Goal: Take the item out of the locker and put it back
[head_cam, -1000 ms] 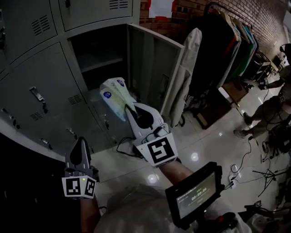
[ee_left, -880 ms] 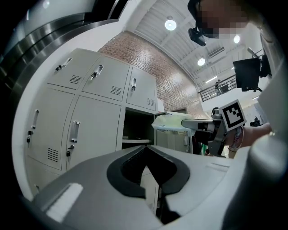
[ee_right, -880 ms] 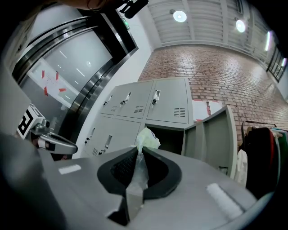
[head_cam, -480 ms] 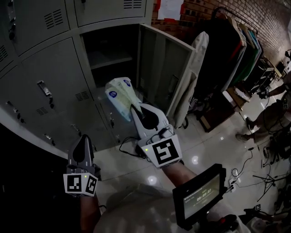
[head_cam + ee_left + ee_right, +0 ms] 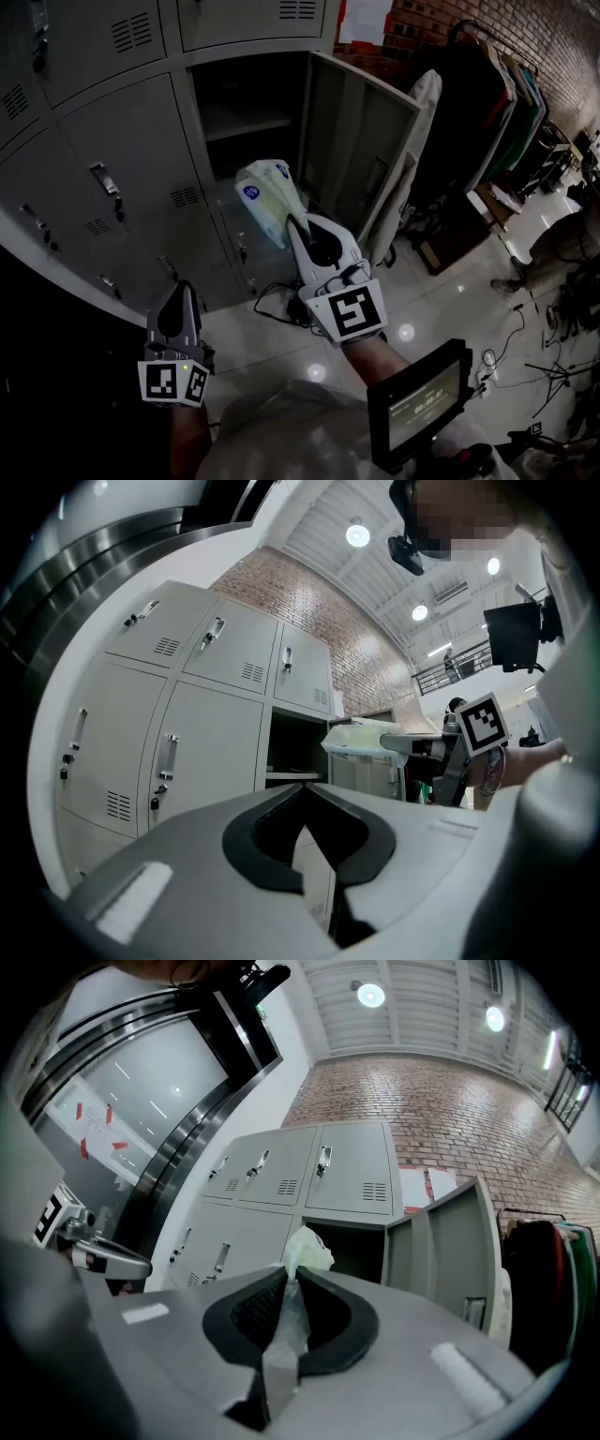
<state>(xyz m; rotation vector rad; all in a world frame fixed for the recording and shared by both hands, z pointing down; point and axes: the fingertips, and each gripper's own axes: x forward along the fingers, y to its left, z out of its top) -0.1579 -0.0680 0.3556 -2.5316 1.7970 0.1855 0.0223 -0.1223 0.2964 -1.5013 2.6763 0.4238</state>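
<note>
The packet (image 5: 265,199) is pinched by its plastic edge between the jaws of the right gripper (image 5: 298,225). It is held in the air just in front of the open locker (image 5: 234,89), near the lower edge of the opening. This is much as it was a second earlier — only the whole scene is now seen shifted to the right. The left gripper (image 5: 178,292) is kept low and well apart — its jaws pressed together on nothing, as before.

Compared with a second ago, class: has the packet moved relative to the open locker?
No. The packet still sits before the lower edge of the open locker; only the view shifted.
</note>
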